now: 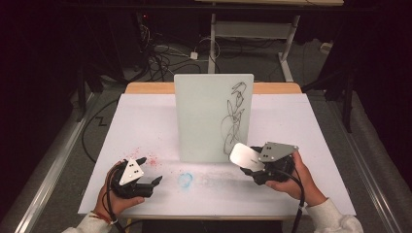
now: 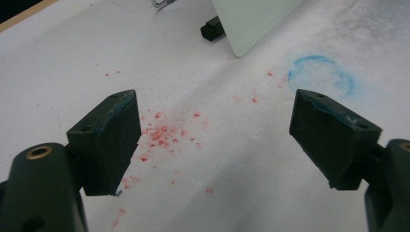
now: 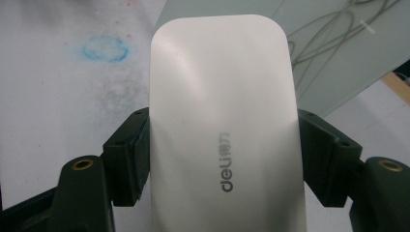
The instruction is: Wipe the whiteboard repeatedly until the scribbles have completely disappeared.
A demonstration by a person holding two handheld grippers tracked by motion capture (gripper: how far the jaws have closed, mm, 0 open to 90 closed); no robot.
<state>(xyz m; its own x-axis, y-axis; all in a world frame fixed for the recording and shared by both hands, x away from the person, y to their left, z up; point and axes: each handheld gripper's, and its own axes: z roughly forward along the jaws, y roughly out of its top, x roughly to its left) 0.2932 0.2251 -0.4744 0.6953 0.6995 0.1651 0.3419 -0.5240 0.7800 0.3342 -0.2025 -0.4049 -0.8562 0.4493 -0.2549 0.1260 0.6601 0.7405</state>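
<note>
Right gripper (image 1: 253, 167) clamps white eraser (image 3: 225, 130) by its long sides, just before whiteboard (image 1: 206, 116). Likely light, rigid, smooth-shelled; side grip suits. Left gripper (image 2: 215, 140) jaws apart, empty.

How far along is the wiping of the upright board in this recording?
Done: the right claw is shut on the white eraser, lifted near the board's lower right. In hand: bringing the eraser toward the board. Left: the dark scribbles on the board's right side are all there, apparently unwiped. The left claw is open, holding nothing, over red specks.
</note>
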